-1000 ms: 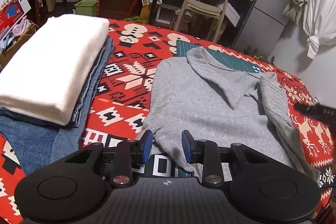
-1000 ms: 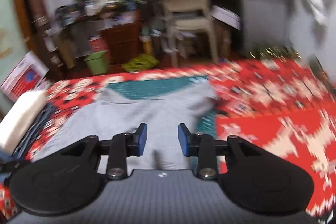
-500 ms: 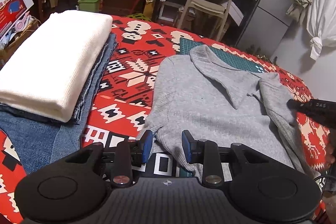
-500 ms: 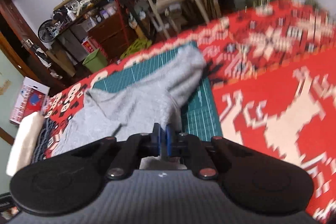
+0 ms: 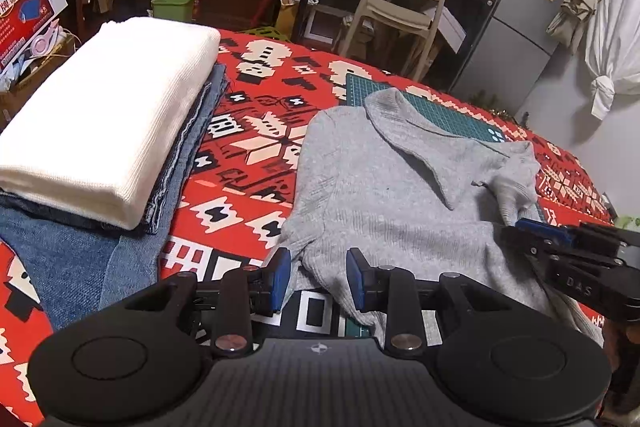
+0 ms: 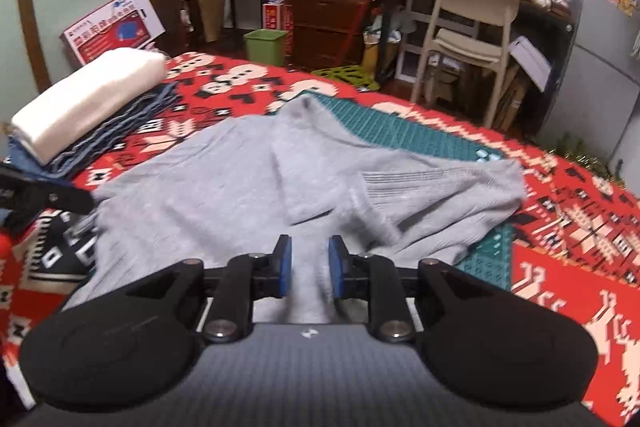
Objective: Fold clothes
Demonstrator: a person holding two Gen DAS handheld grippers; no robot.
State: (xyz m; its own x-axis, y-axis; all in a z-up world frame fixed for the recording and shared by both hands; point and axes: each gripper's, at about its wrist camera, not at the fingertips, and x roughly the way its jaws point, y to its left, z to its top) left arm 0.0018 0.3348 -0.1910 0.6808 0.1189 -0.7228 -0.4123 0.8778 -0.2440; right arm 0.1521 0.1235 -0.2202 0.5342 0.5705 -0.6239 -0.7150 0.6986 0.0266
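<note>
Grey sweater (image 6: 224,195) sleeve now released: right gripper (image 6: 309,267) reopened, left gripper (image 5: 316,281) stays open.

I see a grey ribbed sweater (image 5: 384,195) lying flat on my red patterned blanket (image 5: 256,131), one sleeve folded diagonally across its body, the other bunched at its right edge. A folded white cloth (image 5: 108,119) tops stacked denim (image 5: 72,259) well to its left.

A cluttered home room (lived-in): fridge (image 5: 520,11) with magnets, chair (image 6: 464,27), tied curtain (image 5: 612,27).
</note>
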